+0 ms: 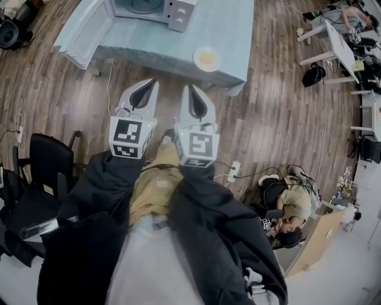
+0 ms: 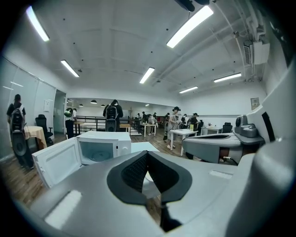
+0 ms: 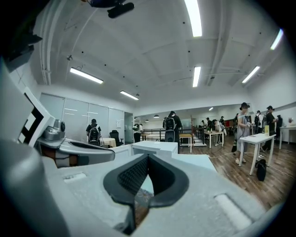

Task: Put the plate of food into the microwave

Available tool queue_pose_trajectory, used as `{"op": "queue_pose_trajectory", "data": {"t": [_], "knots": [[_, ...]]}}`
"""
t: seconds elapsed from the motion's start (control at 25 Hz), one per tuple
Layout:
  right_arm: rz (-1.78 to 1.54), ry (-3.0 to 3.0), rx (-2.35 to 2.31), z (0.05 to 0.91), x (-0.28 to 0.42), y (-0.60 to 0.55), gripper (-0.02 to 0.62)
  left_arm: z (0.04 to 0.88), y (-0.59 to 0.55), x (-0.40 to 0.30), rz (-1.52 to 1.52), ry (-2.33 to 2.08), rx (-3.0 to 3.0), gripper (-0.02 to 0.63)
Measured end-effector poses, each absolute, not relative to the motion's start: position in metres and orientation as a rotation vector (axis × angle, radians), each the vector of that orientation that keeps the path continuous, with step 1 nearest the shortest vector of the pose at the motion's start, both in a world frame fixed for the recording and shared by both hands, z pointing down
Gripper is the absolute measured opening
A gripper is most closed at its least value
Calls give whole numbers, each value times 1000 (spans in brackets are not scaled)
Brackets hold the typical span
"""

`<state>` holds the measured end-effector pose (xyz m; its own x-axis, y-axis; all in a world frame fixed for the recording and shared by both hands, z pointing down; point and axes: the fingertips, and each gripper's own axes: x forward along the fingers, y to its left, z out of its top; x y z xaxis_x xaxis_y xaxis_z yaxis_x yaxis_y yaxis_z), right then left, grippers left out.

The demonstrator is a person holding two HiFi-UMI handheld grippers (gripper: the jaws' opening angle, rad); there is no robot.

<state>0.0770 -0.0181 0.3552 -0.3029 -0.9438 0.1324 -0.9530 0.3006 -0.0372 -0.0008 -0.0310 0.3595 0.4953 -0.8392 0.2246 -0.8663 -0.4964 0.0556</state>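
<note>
Wooden flooring is seen around a pale bench (image 1: 155, 49). The plate of food (image 1: 206, 58) is set at its near right corner, well apart from the open microwave (image 1: 178, 13). The left hand-held gripper (image 1: 153, 84) and right hand-held gripper (image 1: 190, 89) are closed and empty. The plate is judged stiff, breakable and slippery, and is best taken by the rim and kept level.

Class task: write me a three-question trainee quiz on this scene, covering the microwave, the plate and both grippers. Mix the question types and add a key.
1. True or false: the door of the microwave stands open.
2. Where is the plate of food? A) inside the microwave B) on the table, outside the microwave C) on the floor
3. Fill in: the left gripper and the right gripper both have jaws that are ____, with nothing held.
Key: 1 true; 2 B; 3 shut.
</note>
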Motion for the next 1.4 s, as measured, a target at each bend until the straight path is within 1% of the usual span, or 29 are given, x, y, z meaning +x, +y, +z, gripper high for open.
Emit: {"op": "queue_pose_trajectory", "data": {"t": [0.4, 0.64, 1.04, 1.4], "knots": [[196, -2511, 1738, 364, 102, -79, -3, 370, -91, 32, 269, -1484, 2540, -2], [230, -2529, 1706, 369, 110, -97, -3, 374, -106, 44, 289, -1489, 2523, -2], [317, -2512, 1637, 397, 99, -115, -3, 399, -127, 40, 332, -1453, 2467, -2], [303, -2416, 1717, 398, 102, -169, -3, 402, -192, 48, 304, -1322, 2531, -2]]}}
